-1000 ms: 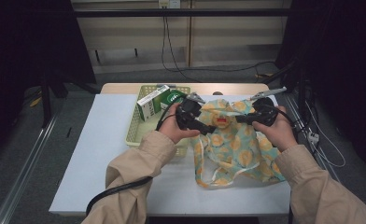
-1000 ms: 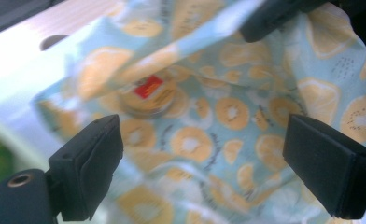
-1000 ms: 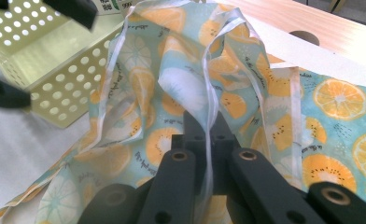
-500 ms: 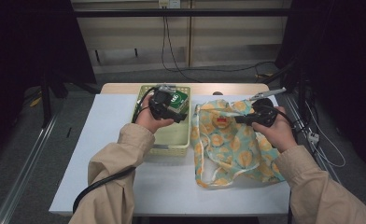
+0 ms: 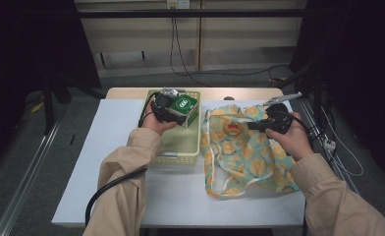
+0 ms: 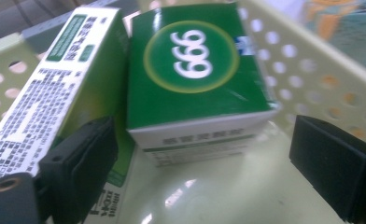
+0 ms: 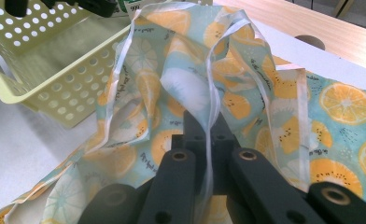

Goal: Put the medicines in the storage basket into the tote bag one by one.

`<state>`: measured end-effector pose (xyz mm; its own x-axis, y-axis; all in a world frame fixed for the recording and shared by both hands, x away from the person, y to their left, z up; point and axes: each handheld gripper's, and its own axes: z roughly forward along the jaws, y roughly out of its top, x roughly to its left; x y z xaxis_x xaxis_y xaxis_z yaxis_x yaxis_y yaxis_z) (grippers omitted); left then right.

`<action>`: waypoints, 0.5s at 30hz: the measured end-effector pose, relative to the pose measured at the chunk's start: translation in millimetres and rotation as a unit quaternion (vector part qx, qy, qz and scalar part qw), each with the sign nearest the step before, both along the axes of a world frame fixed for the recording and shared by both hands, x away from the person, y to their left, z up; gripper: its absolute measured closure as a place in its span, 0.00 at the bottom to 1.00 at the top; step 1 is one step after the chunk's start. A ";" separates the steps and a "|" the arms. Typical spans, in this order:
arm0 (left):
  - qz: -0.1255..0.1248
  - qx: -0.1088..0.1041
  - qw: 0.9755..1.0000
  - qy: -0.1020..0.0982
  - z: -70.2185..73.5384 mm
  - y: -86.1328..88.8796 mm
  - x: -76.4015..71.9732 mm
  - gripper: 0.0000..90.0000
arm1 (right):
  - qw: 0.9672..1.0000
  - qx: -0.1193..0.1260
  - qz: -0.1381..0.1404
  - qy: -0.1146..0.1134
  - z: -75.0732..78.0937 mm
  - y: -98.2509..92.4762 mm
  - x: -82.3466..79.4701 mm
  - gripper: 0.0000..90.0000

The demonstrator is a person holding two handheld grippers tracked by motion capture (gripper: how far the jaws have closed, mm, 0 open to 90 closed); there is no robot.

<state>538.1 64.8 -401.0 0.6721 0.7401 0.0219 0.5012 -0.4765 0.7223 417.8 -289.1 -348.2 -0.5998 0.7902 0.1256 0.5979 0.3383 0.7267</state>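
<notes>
My right gripper (image 7: 209, 140) pinches bag (image 7: 246, 88) rim, holding mouth up; left gripper (image 6: 204, 154) spread around box (image 6: 195, 79) in basket (image 6: 312, 70), ready to grasp.

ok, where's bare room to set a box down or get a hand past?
Free: white table left of the yellow basket, and the front strip below basket and fruit-print bag. The basket's near half is bare too. Crowded: basket's far end, with two green boxes and the open left gripper; right gripper pinches the bag.

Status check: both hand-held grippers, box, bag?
Left hand-held gripper open at green box in basket. Right hand-held gripper shut on fruit-print bag. Nothing blocking.
</notes>
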 end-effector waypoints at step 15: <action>0.006 0.026 1.000 0.003 -16.3 -29.4 23.8 0.08 | 1.000 0.004 -0.003 0.006 -1.3 -3.7 1.2 1.00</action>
